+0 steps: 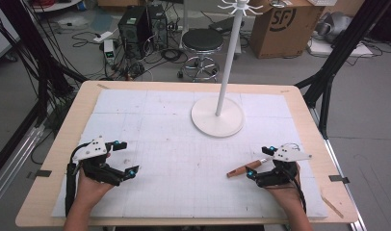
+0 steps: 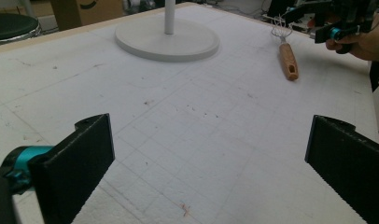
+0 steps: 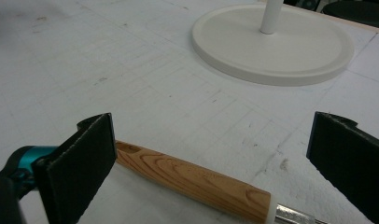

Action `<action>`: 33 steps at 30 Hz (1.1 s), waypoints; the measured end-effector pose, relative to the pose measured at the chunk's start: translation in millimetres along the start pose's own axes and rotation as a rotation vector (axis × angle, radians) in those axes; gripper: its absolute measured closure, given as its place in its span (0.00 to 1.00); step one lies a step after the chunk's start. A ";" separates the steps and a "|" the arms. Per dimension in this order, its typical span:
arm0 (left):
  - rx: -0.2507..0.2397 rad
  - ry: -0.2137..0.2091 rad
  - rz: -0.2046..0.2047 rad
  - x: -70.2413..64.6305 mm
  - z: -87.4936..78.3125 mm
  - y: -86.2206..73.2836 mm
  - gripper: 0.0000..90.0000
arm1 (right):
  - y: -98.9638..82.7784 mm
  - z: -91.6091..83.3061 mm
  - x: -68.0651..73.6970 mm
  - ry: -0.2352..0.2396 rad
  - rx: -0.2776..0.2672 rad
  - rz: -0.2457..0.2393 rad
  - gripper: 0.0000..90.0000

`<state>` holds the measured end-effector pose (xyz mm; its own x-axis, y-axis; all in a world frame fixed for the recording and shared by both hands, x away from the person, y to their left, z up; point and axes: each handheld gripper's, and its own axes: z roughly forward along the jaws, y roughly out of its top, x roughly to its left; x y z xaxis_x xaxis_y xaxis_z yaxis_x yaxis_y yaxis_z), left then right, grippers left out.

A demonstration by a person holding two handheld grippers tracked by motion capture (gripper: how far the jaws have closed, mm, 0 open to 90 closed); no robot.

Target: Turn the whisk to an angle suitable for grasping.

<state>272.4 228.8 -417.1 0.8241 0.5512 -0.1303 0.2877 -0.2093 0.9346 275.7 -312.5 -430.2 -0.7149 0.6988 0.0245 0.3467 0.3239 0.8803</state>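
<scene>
Your right hand-held gripper (image 1: 266, 163) sits low over the near right part of the bench (image 1: 58, 144), its two black jaws spread wide with nothing pressed between them. Lying on the white gridded foam mat (image 1: 174, 159) just in front of those jaws is the small whisk with a light wooden handle and wire head (image 1: 245, 168); in the right gripper view the handle (image 3: 192, 179) passes close beside one jaw pad, though you cannot tell whether it touches, and the metal collar points toward the bottom edge. Your left hand-held gripper (image 1: 121, 158) rests well apart at the near left, jaws equally spread and empty. Farther back on the mat stands the white pole stand on a round flat base (image 1: 217, 117).
</scene>
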 end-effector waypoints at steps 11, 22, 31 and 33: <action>-0.002 -0.012 -0.008 -0.8 5.4 -1.0 0.02 | 3.7 -6.7 -2.0 -0.007 0.010 -0.015 0.01; -0.005 -0.018 -0.002 0.1 7.9 -0.3 0.02 | 27.6 -13.0 -10.8 -0.002 0.103 -0.059 0.01; 0.011 -0.024 -0.003 -0.2 9.6 -0.9 0.02 | 45.3 -1.8 -16.8 0.061 0.255 -0.126 0.04; 0.018 -0.025 -0.002 -0.4 10.4 -0.9 0.02 | 48.3 0.3 -17.2 0.071 0.287 -0.134 0.04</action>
<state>276.8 220.4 -421.3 0.8354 0.5315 -0.1402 0.2976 -0.2229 0.9283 304.9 -308.7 -388.2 -0.8031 0.5945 -0.0406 0.3964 0.5838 0.7086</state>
